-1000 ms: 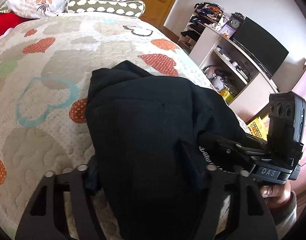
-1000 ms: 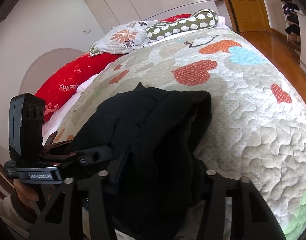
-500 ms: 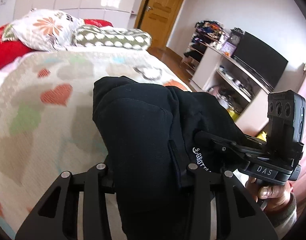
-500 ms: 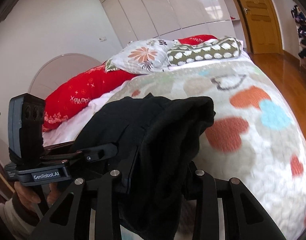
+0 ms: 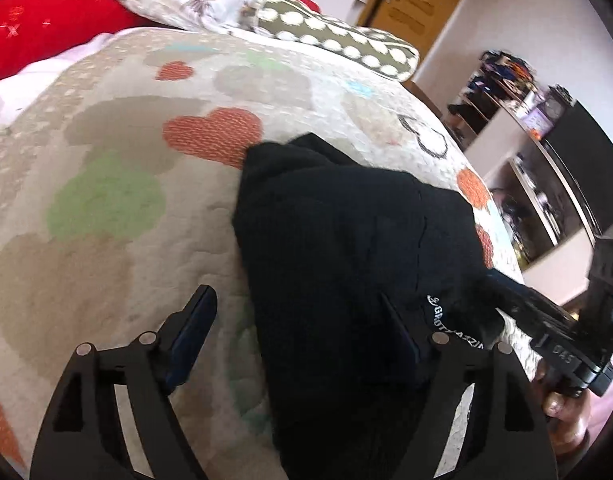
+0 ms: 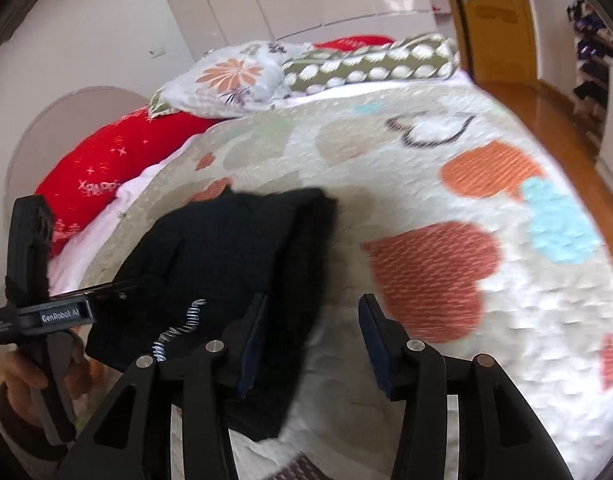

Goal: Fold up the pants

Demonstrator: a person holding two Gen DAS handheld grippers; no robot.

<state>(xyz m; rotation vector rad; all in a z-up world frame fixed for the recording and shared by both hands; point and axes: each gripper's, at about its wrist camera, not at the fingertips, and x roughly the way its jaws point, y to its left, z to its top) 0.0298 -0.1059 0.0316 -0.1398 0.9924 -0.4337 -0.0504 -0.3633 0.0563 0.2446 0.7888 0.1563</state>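
**Black pants lie bundled on the quilt, both claws letting go**

The black pants [image 5: 346, 248] sit in a folded heap on the heart-patterned quilt [image 5: 106, 200], near the bed's foot-side edge and well apart from the pillows. In the left wrist view the left gripper [image 5: 302, 332] has its jaws opening wide; the bundle's near edge lies between them, the right finger lying against the cloth, the left finger standing clear over bare quilt. The right gripper [image 6: 310, 344] is also opening: its left finger lies along the pants' [image 6: 234, 256] edge, its right finger is over the quilt [image 6: 486, 320], and nothing is pinched. Open quilt spreads beyond the bundle toward the floral pillow [image 6: 234, 76], the spotted bolster [image 6: 370, 62] and the red pillow [image 6: 106, 176]. The bed's side edge drops to a wooden floor [image 6: 566, 120].
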